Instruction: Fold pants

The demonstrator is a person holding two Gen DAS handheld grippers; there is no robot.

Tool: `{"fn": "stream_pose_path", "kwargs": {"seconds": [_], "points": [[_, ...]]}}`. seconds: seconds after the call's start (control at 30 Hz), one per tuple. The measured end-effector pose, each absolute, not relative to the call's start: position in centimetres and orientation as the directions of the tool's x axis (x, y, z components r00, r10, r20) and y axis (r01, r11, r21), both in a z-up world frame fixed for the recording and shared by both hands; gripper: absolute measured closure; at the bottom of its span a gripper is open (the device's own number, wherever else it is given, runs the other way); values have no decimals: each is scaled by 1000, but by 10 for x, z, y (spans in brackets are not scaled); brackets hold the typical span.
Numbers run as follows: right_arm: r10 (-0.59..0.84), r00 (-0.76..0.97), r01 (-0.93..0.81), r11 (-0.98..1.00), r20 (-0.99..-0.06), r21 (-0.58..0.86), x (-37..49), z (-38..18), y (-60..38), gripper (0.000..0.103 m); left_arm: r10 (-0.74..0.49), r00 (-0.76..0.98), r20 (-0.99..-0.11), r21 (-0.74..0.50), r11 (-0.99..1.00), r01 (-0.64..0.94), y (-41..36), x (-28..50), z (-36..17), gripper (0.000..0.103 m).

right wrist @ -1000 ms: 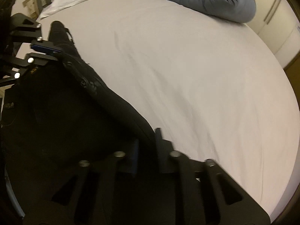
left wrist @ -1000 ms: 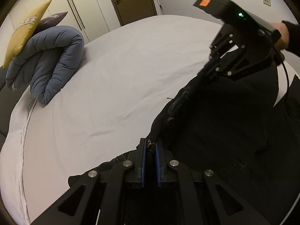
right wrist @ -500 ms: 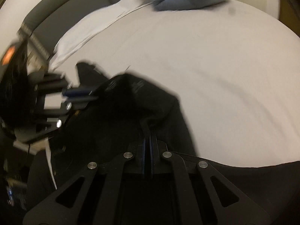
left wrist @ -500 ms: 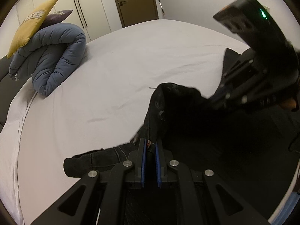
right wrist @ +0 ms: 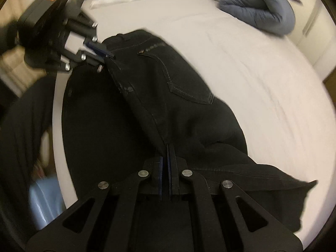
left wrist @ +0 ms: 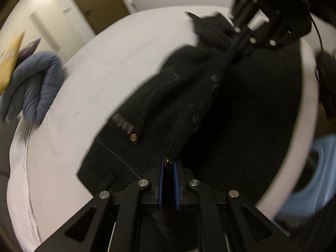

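Black pants hang stretched between my two grippers above the white bed. My left gripper is shut on the waistband edge by a small rivet; a pocket with a copper rivet shows to its left. My right gripper is shut on a fold of the pants lower down, with a back pocket in view beyond it. Each gripper shows in the other's view: the right one at the top right, the left one at the upper left.
A rolled blue-grey duvet lies at the bed's far side, with a yellow cushion behind it. The duvet also shows in the right wrist view. A pale blue object sits below the bed edge. Wardrobe doors and a brown door stand beyond.
The pants have been pulled taut and lifted between the two grippers. The bunched waist has opened out flat, showing the pockets. Both grippers have kept their hold.
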State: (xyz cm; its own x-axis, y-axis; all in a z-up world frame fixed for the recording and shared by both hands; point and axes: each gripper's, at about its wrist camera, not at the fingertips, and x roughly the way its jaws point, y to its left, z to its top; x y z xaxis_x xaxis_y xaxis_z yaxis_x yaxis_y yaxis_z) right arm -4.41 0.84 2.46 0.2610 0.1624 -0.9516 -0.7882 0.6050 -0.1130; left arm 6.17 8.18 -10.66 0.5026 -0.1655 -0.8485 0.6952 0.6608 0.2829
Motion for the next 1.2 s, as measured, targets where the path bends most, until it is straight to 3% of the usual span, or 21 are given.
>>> {"fn": "stream_pose_path", "kwargs": {"seconds": [0.1, 0.43, 0.93, 1.07, 1.17, 1.2], "points": [[55, 322, -839, 479, -945, -258, -94, 4, 37, 101, -153, 479, -864, 288, 630, 721, 79, 39, -121, 95], [-38, 400, -868, 304, -916, -392, -176, -40, 92, 101, -142, 445, -884, 289, 584, 759, 89, 6, -130, 95], [-63, 413, -851, 328, -909, -410, -203, -55, 108, 101, -132, 422, -897, 281, 568, 774, 94, 2, -142, 94], [-85, 418, -837, 352, -905, -420, -202, -67, 104, 98, -136, 415, -899, 248, 624, 741, 102, 11, -135, 77], [-86, 429, -810, 403, -899, -426, -201, -68, 103, 97, -126, 386, -914, 216, 653, 726, 112, 8, -120, 47], [-85, 430, -802, 420, -899, -424, -200, -68, 103, 97, -130, 389, -912, 213, 659, 721, 117, 6, -112, 43]]}}
